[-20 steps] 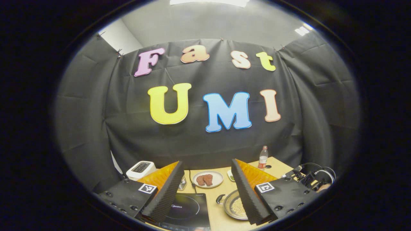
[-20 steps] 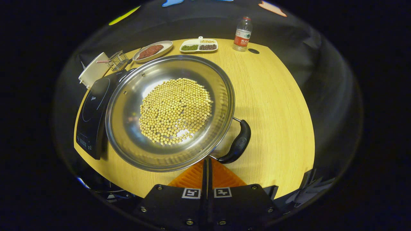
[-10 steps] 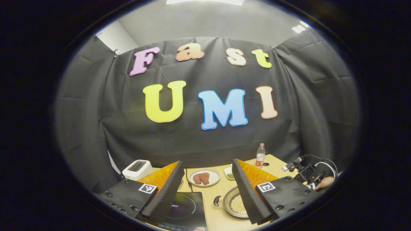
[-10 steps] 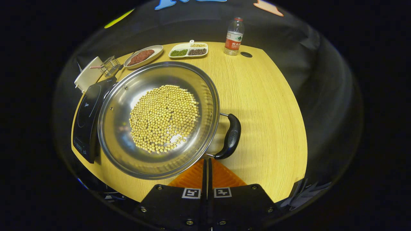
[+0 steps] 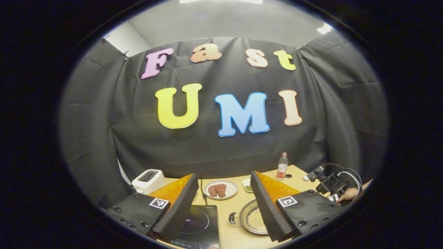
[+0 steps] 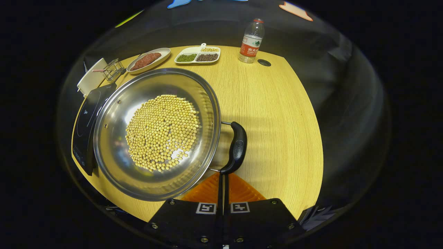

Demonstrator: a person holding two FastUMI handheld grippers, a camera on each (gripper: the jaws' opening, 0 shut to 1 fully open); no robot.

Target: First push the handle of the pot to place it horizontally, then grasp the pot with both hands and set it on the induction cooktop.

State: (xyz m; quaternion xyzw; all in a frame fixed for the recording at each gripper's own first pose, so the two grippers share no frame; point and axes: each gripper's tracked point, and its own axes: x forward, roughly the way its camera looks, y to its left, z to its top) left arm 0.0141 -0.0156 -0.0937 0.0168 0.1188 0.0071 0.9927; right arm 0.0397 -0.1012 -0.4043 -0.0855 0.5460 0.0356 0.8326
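- Right gripper (image 6: 223, 176) fingers pressed together, nothing between them, tips at the near end of the pot's black side handle (image 6: 236, 147), pushing step looks in hand.
- Left gripper (image 5: 224, 204) spread wide, empty, held up above the table, well apart from everything.
- Pot (image 6: 114, 145) sits on the wooden table (image 6: 277, 114), full of yellow beans (image 6: 161, 133), its left rim just beside the induction cooktop (image 6: 84, 117), maybe overlapping it, cannot tell.
- Risk: closed tips slip off the rounded handle, since contact is thin, and pot stops turning.
- Risk: hard shove slides the whole pot into the cooktop instead of rotating it, beans could jump out.
- Risk: near rim lies close to the table's front edge, a pull toward the person could tip it off.
- Room: open tabletop right of the handle, free for swing.
- Back edge crowded: meat plate (image 6: 148, 60), divided dish (image 6: 197, 55), bottle (image 6: 251, 41), small wire basket (image 6: 111, 69), all well apart from pot.
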